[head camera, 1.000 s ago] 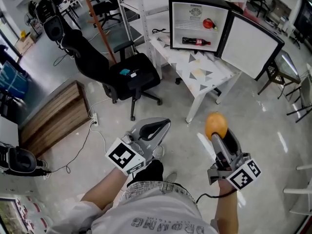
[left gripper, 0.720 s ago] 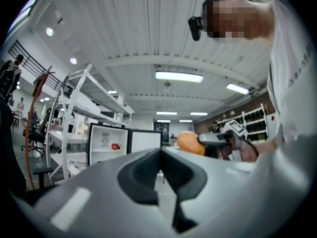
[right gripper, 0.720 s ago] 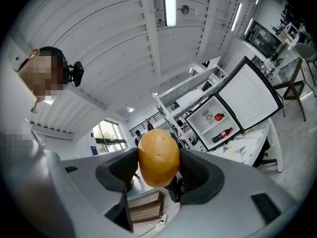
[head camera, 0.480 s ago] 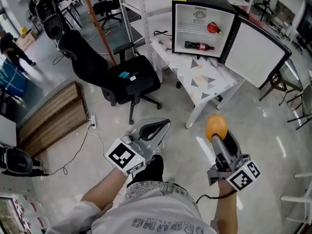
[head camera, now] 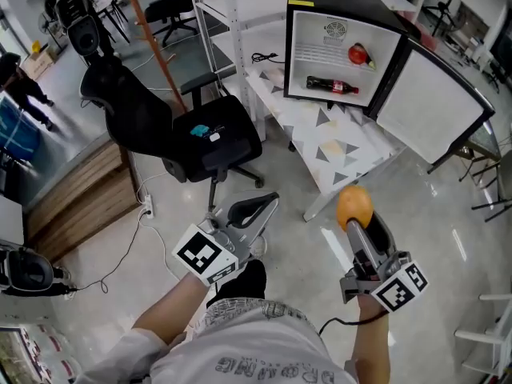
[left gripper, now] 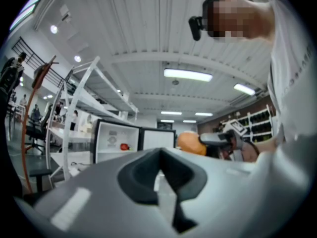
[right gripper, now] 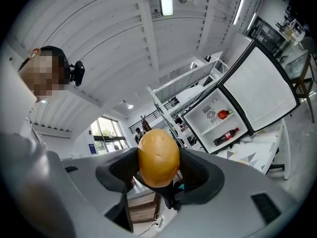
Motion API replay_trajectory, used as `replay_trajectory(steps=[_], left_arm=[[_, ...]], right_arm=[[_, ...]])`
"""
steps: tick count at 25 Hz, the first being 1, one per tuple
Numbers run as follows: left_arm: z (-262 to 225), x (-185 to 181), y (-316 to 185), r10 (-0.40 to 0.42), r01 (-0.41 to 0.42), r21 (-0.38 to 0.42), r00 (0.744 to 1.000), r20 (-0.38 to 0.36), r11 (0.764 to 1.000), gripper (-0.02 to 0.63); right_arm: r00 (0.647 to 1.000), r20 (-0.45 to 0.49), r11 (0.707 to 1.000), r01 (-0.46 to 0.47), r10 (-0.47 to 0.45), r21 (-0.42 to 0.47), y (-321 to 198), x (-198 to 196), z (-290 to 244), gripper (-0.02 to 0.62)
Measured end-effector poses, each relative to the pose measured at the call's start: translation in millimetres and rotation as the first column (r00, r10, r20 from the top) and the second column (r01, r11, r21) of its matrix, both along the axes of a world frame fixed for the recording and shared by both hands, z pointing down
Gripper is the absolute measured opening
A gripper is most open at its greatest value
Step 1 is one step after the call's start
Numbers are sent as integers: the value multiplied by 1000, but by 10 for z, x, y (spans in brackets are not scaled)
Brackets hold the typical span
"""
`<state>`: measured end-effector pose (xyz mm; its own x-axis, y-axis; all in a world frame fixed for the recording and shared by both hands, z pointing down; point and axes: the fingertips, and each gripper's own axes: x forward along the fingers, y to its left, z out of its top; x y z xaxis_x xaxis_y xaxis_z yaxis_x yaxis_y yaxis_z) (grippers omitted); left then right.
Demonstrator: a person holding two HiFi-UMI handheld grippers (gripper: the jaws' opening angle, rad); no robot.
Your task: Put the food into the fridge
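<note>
Right gripper point(head camera: 355, 219) is clamped on a round orange-yellow fruit point(head camera: 354, 206), held well short of the small black fridge with white interior point(head camera: 316, 58) and not inside it. The right gripper view confirms the hold: the dark pads of the right gripper point(right gripper: 158, 171) press both flanks of the fruit point(right gripper: 158, 155), a detail the head view does not resolve. Left gripper point(head camera: 265, 206) is closed with nothing between its jaws; in its own view the left gripper point(left gripper: 159, 171) shows the pads meeting. The fridge stands open, door swung to its right. Inside, a red round item point(head camera: 358, 54) sits on the upper level and a dark bottle with red label point(head camera: 332, 84) lies below it. The left gripper view shows the fridge point(left gripper: 110, 133) and the red item point(left gripper: 124, 146), but I cannot pick out the bottle there. Only the head view shows the white table with grey triangle pattern point(head camera: 340, 138) under the fridge and the black office chair point(head camera: 212, 142) left of it.
</note>
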<state>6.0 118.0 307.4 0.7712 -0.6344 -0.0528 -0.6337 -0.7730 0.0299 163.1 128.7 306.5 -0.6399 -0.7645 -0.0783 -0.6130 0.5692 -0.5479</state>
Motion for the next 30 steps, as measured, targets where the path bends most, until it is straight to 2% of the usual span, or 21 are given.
replay_trajectory(steps=[20, 30], left_arm=[[82, -431, -1787, 18, -18, -57, 1000, -2, 998, 8], [144, -636, -2418, 51, -52, -80, 999, -13, 995, 8]], right_arm=[[1000, -4, 998, -22, 22, -66, -1762, -419, 121, 262], [999, -26, 995, -44, 42, -84, -2388, -670, 148, 262]])
